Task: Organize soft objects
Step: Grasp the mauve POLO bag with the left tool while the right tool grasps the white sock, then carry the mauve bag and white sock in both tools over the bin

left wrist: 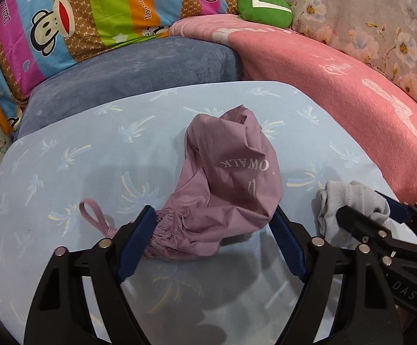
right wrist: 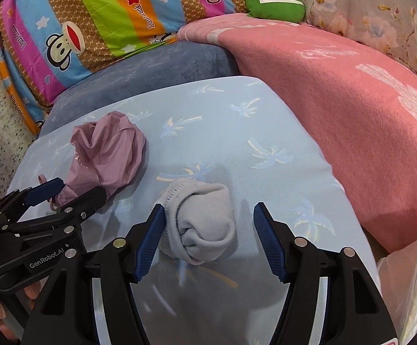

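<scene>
A crumpled purple drawstring bag (left wrist: 228, 189) with a cord loop (left wrist: 92, 215) lies on a light blue palm-print pillow (left wrist: 93, 149). My left gripper (left wrist: 212, 231) is open around the bag's gathered end, and the left pad touches the fabric. A rolled grey sock (right wrist: 202, 221) rests on the same pillow (right wrist: 237, 120) between the open fingers of my right gripper (right wrist: 210, 234); its left pad touches the sock and the right pad stands apart. Each view shows the other tool: the right gripper (left wrist: 366, 210) around the sock (left wrist: 349, 201), the left gripper (right wrist: 70, 192) at the bag (right wrist: 108, 152).
Behind the pillow sits a blue-grey cushion (left wrist: 133, 66). A pink blanket (left wrist: 337, 92) lies to the right, with a striped monkey-print quilt (left wrist: 73, 17) and a green plush (left wrist: 263, 5) at the back. Floral fabric (left wrist: 366, 14) is far right, and a white plastic bag (right wrist: 409, 281) at the lower right.
</scene>
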A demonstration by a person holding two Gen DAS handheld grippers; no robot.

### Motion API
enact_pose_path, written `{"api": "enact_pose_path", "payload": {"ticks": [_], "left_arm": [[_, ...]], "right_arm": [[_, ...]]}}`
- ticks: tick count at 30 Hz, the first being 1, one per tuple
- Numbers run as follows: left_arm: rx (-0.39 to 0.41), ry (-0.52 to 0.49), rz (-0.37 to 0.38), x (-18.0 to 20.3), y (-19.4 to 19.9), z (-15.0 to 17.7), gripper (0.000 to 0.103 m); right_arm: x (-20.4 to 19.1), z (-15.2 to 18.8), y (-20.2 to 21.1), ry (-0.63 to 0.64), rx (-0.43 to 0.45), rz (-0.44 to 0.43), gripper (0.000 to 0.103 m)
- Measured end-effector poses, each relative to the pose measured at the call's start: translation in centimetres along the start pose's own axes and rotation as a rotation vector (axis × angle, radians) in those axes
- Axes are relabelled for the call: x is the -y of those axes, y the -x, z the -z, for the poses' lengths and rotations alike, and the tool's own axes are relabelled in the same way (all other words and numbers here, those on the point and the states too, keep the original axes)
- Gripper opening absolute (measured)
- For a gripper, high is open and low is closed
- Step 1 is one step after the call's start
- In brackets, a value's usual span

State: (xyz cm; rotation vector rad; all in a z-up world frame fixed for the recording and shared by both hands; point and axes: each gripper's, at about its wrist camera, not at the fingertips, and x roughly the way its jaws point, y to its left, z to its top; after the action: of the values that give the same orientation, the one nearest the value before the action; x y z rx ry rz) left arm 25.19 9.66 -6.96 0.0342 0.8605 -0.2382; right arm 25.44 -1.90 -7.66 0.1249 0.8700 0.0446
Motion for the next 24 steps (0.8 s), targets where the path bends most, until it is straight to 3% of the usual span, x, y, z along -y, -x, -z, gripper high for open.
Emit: {"api": "enact_pose_path", "payload": {"ticks": [2, 5, 7, 13, 24], "left_arm": [[-0.005, 0.005, 0.008, 0.0, -0.1, -0.1, 0.062], [-0.012, 0.014, 0.031, 0.1, 0.1, -0.1, 0.040], [-0.044, 0.032, 0.081, 0.1, 0.0, -0.1, 0.014], [-0.071, 0.069, 0.110, 0.6, 1.0, 0.8, 0.005], [-0.004, 0.058, 0.137, 3.4, 6.8, 0.6, 0.004]], "right_arm": [[0.1, 0.1, -0.3, -0.007, -0.008, -0.013, 0.063], [0.0, 0.3, -0.2, -0.013, -0.016, -0.040, 0.054], [-0.3, 0.4, 0.0, -0.004, -0.020, -0.041, 0.042], [-1.1, 1.0, 2.0, 0.026, -0.014, -0.036, 0.030], [-0.5, 2.5, 7.9, 0.011, 0.062, -0.049, 0.029]]}}
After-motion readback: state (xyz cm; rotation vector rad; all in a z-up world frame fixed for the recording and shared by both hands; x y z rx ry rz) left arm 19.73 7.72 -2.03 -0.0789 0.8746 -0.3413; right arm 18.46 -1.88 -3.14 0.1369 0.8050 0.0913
